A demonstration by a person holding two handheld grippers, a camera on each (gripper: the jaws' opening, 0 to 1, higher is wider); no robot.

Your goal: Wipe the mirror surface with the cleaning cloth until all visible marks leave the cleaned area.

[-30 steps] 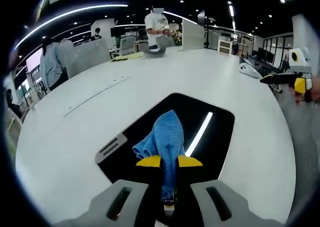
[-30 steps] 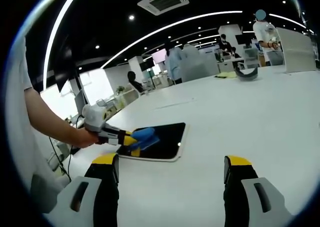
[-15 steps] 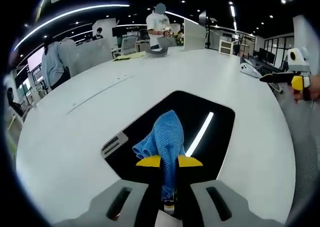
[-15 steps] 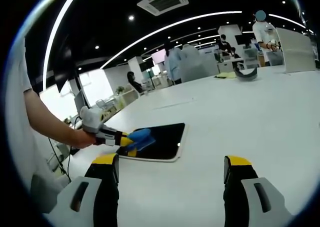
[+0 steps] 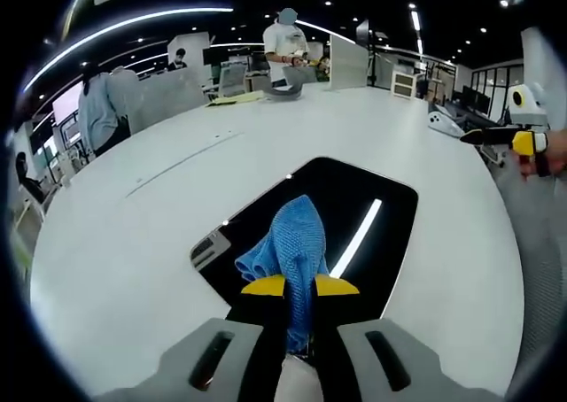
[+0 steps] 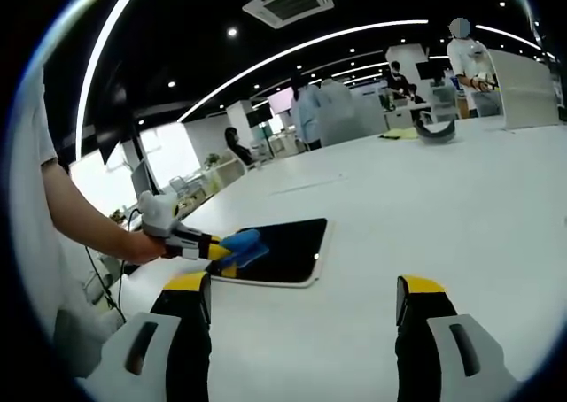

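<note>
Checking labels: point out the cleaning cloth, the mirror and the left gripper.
cleaning cloth [image 5: 294,243], left gripper view, middle of the bunched blue fabric.
mirror [image 5: 376,198], left gripper view, dark glass right of the cloth.
left gripper [image 6: 220,253], right gripper view, yellow tips pinching the cloth.

Grey handheld grippers, yellow-tipped.
Left gripper [image 5: 300,285]: grey body with dark slots, yellow pads on black fingers [image 5: 263,286]. Right gripper [image 6: 301,309]: same grey, black fingers [image 6: 190,331] capped yellow. White short sleeve [image 6: 40,127].
</note>
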